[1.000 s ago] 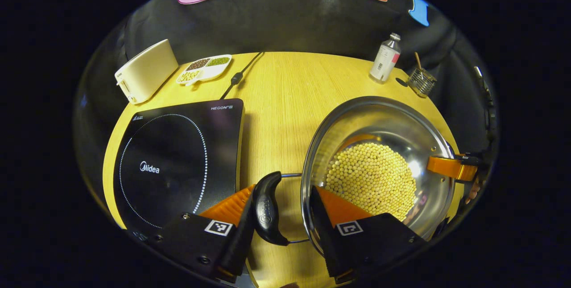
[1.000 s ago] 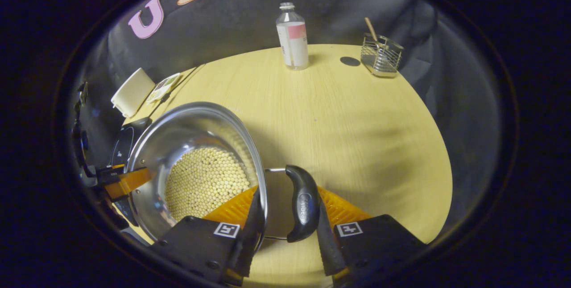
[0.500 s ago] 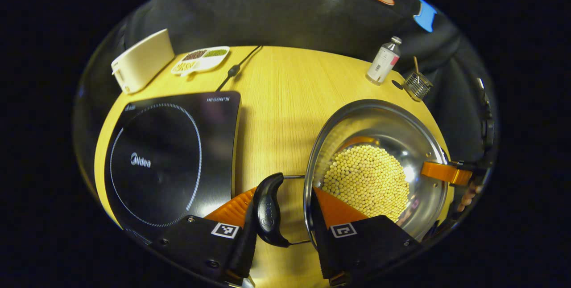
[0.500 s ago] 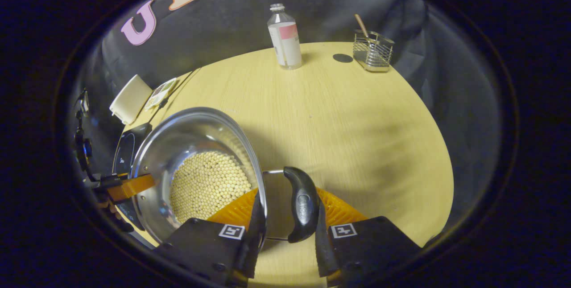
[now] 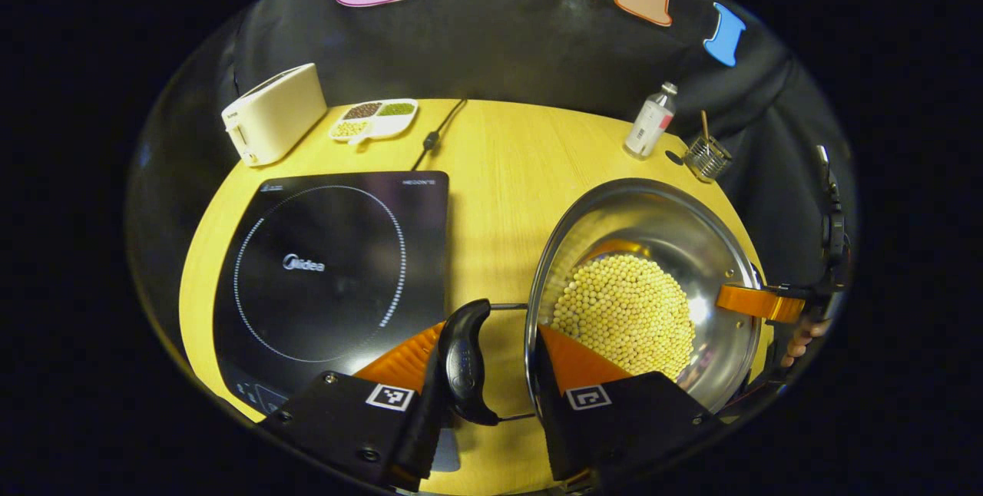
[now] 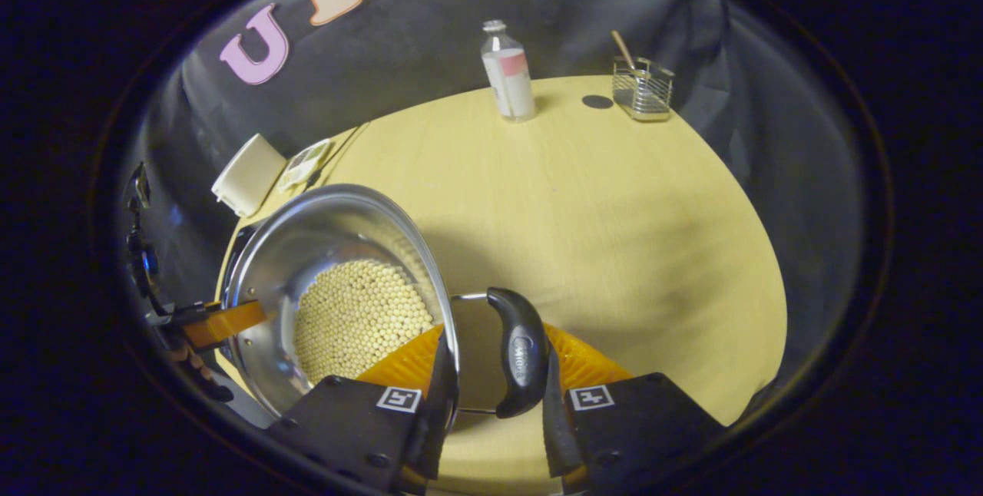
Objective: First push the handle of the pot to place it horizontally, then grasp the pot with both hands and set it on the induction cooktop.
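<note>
The left gripper (image 5: 491, 373) points forward over the table (image 5: 491, 166). One finger sits outside the pot's black handle (image 5: 463, 362) and the other inside the pot (image 5: 641, 289), so its jaws are clamped on handle and rim. The right gripper (image 6: 491, 385) grips the other handle (image 6: 521, 350) the same way. The pot, with yellow beans (image 5: 626, 312) in it, is beside the cooktop (image 5: 330, 273), not on it.

Pot (image 5: 691, 235) right of cooktop (image 5: 330, 266); toaster (image 5: 275, 112) behind cooktop.
</note>
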Demonstrator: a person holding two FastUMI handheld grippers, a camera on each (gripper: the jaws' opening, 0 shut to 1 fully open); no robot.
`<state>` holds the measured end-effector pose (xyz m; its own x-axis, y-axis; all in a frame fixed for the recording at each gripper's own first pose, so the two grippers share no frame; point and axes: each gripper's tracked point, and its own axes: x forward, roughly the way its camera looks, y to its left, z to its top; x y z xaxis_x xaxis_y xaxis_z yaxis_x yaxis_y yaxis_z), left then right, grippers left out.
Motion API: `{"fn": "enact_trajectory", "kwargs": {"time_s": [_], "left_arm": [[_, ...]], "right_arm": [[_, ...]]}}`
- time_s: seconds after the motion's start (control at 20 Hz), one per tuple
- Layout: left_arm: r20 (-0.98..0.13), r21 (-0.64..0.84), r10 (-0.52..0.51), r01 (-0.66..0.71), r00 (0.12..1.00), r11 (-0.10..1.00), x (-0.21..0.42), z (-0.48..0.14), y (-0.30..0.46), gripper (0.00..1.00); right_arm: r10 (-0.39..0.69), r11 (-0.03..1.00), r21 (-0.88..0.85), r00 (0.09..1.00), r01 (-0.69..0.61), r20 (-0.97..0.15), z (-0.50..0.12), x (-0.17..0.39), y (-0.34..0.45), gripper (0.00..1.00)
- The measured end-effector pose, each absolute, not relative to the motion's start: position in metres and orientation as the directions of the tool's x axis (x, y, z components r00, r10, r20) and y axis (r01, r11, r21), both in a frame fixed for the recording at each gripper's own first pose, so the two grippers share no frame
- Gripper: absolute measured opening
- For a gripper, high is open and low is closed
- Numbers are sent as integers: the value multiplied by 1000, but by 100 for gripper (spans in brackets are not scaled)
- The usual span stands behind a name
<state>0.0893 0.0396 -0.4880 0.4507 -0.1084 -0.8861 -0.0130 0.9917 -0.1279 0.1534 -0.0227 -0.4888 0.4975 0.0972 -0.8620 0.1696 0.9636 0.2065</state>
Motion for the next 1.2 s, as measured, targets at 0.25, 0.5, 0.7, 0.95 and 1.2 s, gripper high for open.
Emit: {"fn": "enact_trajectory", "kwargs": {"time_s": [0.25, 0.5, 0.7, 0.95, 1.2], "left_arm": [[-875, -105, -91, -4, 476, 994, 98, -465, 89, 60], [-872, -114, -101, 1, 478, 993, 106, -464, 154, 58], [-873, -124, -120, 23, 472, 992, 111, -470, 214, 57], [-868, -152, -161, 57, 469, 987, 124, -483, 267, 58], [-841, -159, -174, 74, 512, 985, 139, -489, 298, 59]], "right_arm": [[126, 960, 234, 514, 152, -849, -472, 167, 26, 51], [107, 963, 217, 512, 159, -852, -466, 182, 91, 51], [84, 966, 195, 504, 171, -860, -466, 191, 151, 51], [36, 968, 152, 493, 198, -869, -467, 200, 204, 51], [2, 976, 105, 471, 192, -882, -470, 207, 238, 55]]}}
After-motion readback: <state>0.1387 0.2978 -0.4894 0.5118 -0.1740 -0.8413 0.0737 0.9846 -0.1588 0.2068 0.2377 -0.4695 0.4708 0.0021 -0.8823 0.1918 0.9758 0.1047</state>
